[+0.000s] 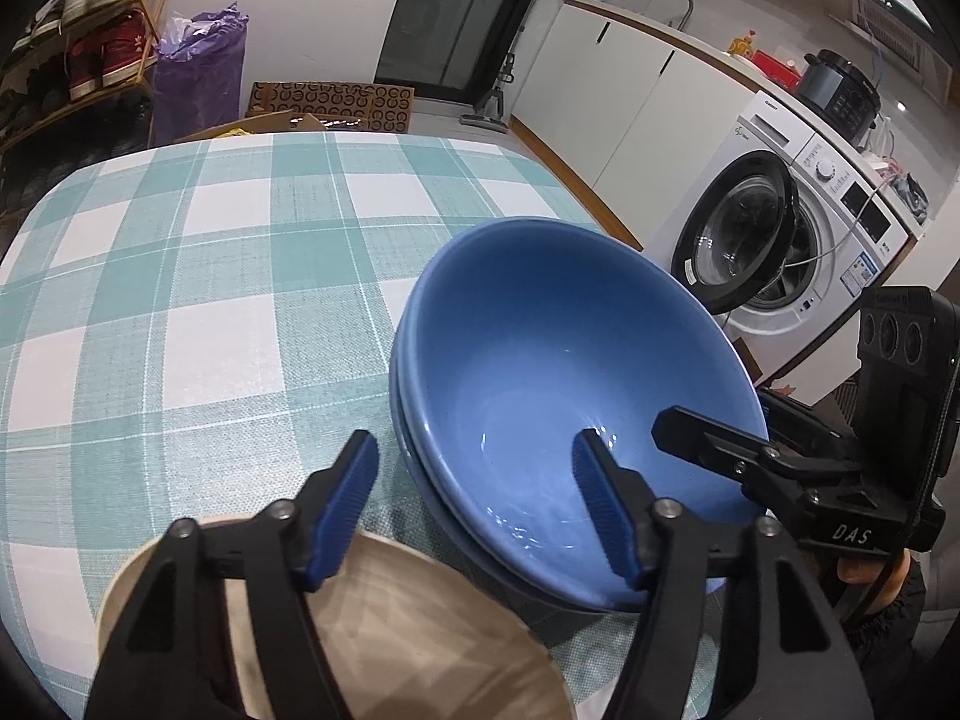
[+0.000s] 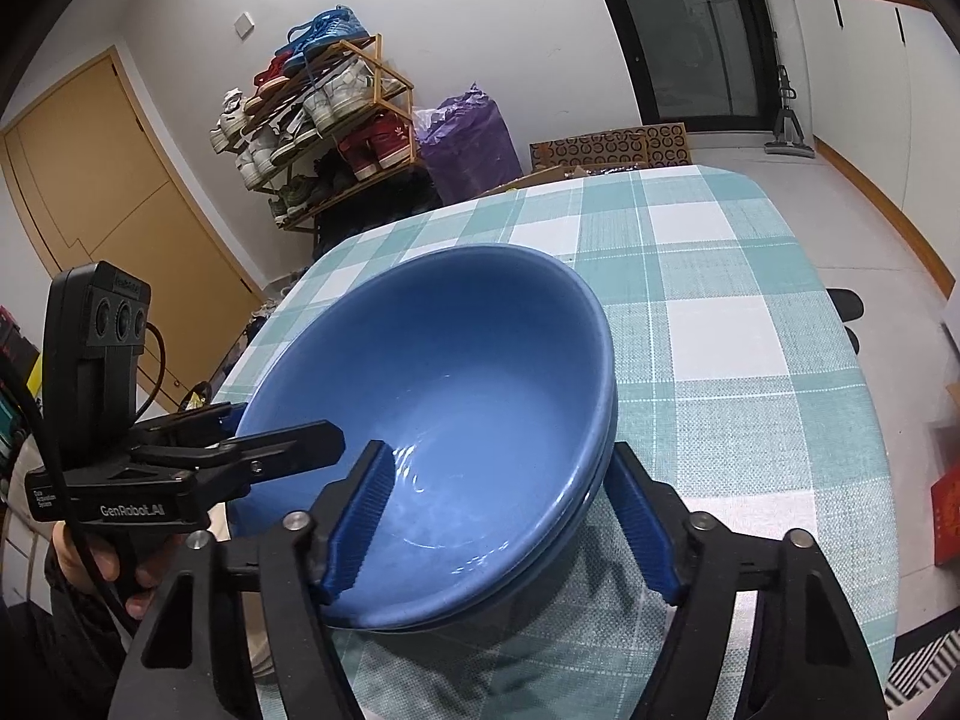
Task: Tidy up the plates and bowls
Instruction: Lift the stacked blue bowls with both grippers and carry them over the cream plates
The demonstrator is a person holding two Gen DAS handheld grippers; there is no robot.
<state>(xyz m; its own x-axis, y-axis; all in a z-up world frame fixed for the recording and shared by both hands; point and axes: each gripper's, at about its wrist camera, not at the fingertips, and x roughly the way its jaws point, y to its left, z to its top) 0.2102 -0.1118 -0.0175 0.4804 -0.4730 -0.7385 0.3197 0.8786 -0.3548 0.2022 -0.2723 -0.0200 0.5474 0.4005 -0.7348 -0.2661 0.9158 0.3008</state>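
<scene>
Two blue bowls sit nested on the checked tablecloth; they also show in the right wrist view. My left gripper is open, its jaws astride the near rim: one finger inside the bowl, one outside. My right gripper is open, its jaws astride the opposite rim, and it shows from the left wrist view. The left gripper shows in the right wrist view. A beige plate lies under the left gripper, beside the bowls.
The table has a teal and white checked cloth. A washing machine with its door open stands right of the table. A shoe rack, a purple bag and cardboard stand beyond the far edge.
</scene>
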